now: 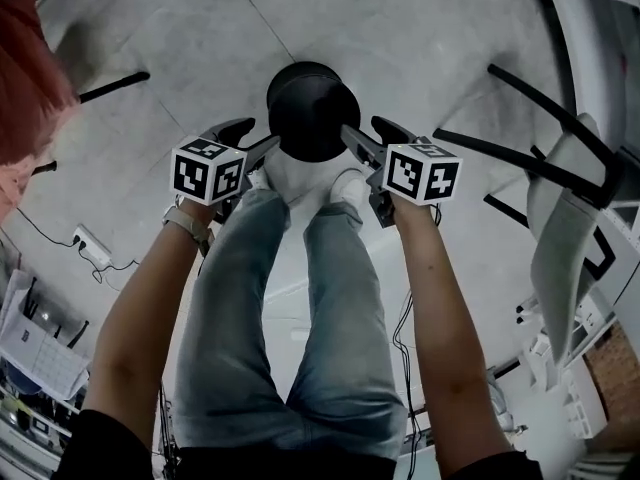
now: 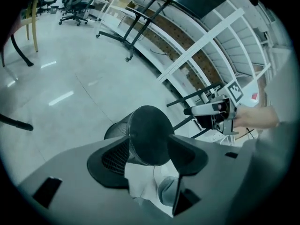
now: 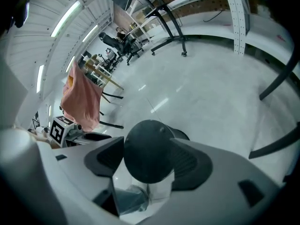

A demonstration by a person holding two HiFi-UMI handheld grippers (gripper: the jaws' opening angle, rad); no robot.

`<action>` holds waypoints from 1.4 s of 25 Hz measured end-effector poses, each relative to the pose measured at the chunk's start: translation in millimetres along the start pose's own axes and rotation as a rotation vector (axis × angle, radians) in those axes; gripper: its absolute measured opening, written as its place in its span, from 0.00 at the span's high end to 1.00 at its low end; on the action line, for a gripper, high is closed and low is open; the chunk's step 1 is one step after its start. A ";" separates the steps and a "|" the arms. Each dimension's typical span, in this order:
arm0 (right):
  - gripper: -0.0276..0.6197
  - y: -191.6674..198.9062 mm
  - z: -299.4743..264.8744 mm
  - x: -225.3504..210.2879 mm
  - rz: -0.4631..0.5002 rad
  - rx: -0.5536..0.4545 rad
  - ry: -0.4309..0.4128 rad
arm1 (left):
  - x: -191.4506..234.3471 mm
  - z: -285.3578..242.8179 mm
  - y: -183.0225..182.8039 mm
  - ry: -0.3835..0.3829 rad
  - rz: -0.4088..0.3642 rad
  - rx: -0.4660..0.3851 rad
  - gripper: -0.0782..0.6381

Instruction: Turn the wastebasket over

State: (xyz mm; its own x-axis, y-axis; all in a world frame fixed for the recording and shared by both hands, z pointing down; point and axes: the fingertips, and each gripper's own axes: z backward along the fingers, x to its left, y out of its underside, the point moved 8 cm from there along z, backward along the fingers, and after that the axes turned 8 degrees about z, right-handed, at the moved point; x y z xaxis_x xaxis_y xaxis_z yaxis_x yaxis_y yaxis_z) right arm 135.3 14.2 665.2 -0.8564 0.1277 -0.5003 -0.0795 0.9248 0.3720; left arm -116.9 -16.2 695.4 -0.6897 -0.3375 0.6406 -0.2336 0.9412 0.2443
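The black mesh wastebasket [image 1: 312,108] sits on the pale floor just beyond my white shoes, its solid round base turned up toward me. My left gripper [image 1: 250,138] hangs open at its left side and my right gripper [image 1: 372,135] hangs open at its right side. In the left gripper view the wastebasket [image 2: 149,137] shows between the spread jaws of the left gripper [image 2: 147,157], with mesh wall to its left; the right gripper [image 2: 213,111] is beyond. In the right gripper view the wastebasket [image 3: 149,151] fills the gap of the right gripper [image 3: 147,162]. No pad visibly presses on it.
A black-legged chair [image 1: 545,118] with a grey seat stands at the right. A pink cloth [image 1: 25,68] hangs at the far left, near a power strip [image 1: 90,248] with a cable. Black table frames [image 2: 136,27] and white shelving stand farther off.
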 end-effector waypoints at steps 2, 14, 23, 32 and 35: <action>0.50 0.0 -14.9 -11.7 0.006 0.015 0.001 | 10.8 -12.0 1.3 0.009 0.014 0.009 0.54; 0.49 14.9 -74.9 -44.3 0.090 0.137 -0.044 | 33.2 -64.0 7.3 0.034 -0.001 0.070 0.53; 0.54 17.7 -76.4 -44.9 0.152 0.146 0.010 | 32.0 -64.0 2.4 0.011 -0.008 0.077 0.57; 0.55 5.6 -44.5 -43.2 0.197 -0.066 0.046 | 1.1 -53.6 -16.7 -0.071 -0.187 -0.096 0.59; 0.55 10.1 -46.7 -46.5 0.217 -0.114 0.068 | 0.9 -56.0 -14.9 -0.072 -0.213 -0.147 0.60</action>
State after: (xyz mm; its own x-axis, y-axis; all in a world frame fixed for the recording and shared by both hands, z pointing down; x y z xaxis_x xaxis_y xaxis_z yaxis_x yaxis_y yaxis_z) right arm 150.5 0.9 728.7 -0.8917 0.2910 -0.3467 0.0563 0.8313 0.5530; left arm -75.6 -31.6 733.0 -0.6839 -0.5203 0.5115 -0.2801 0.8346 0.4744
